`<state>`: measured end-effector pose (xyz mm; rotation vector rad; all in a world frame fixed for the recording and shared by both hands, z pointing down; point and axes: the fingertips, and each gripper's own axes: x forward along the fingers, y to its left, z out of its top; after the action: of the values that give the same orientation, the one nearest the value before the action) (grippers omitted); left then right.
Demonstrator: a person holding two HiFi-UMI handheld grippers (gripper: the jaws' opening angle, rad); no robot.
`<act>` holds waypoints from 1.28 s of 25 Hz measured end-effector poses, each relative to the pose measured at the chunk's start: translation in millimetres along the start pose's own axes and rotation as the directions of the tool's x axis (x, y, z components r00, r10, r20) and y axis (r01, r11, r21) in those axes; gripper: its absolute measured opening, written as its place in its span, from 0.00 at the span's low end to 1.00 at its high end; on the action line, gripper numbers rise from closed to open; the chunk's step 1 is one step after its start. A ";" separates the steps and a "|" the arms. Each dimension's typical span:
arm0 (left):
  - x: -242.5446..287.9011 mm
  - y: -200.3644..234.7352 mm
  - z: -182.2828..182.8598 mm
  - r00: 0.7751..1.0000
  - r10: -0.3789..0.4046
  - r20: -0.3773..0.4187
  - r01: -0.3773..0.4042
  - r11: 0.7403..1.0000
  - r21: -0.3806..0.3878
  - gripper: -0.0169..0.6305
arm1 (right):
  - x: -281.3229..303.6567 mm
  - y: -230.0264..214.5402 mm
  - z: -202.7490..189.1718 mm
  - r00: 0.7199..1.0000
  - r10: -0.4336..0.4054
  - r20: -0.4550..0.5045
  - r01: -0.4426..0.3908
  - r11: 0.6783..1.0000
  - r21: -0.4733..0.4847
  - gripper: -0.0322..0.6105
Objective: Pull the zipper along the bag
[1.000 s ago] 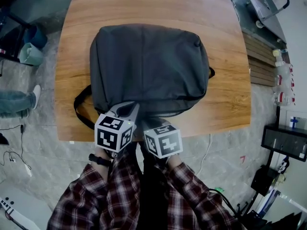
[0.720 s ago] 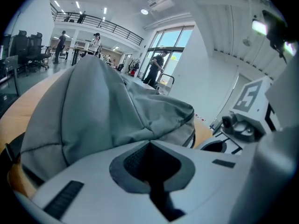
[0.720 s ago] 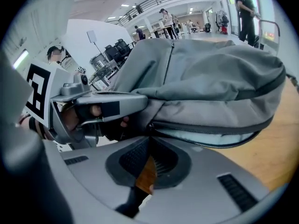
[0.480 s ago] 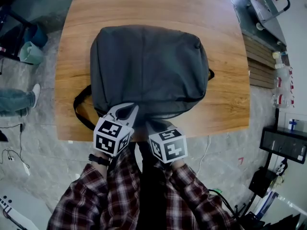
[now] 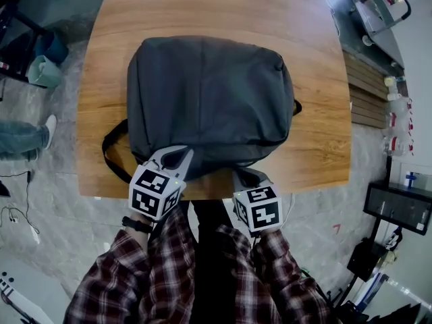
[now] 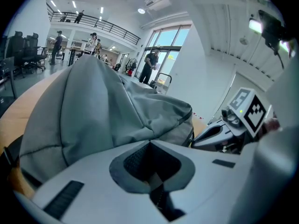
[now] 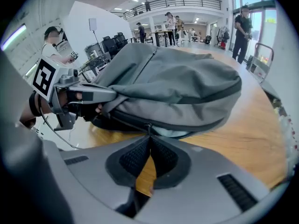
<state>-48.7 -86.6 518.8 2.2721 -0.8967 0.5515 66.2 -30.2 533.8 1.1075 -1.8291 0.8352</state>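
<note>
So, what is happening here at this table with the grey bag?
A person holds a gripper in each hand and works on a grey backpack that lies on a wooden table. The left gripper has its jaws shut on the backpack's fabric at the near edge. The right gripper has its jaws shut on the zipper pull, further right along the same edge.

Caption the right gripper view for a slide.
Right gripper pinches the zipper pull of a grey backpack on a wooden table; left gripper grips it.
</note>
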 end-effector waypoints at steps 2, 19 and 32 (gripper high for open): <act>-0.2 0.6 -0.1 1.000 -0.001 -0.002 0.001 1.000 -0.003 0.04 | -7.4 -25.9 -6.1 0.999 -0.047 -0.006 0.047 0.999 -0.009 0.07; -9.7 40.4 6.4 0.994 0.066 -0.085 -0.062 0.997 0.048 0.04 | -19.2 -72.1 -9.4 0.998 -0.058 0.007 0.058 0.990 -0.130 0.07; -7.0 3.1 43.2 0.986 0.160 0.041 -0.159 0.987 -0.028 0.04 | 7.1 104.8 23.3 0.965 0.252 0.073 -0.230 0.947 -0.226 0.07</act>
<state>-49.3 -114.7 485.1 2.2099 -1.1083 0.5591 -38.5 -11.2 517.2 0.8110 -2.1153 0.7062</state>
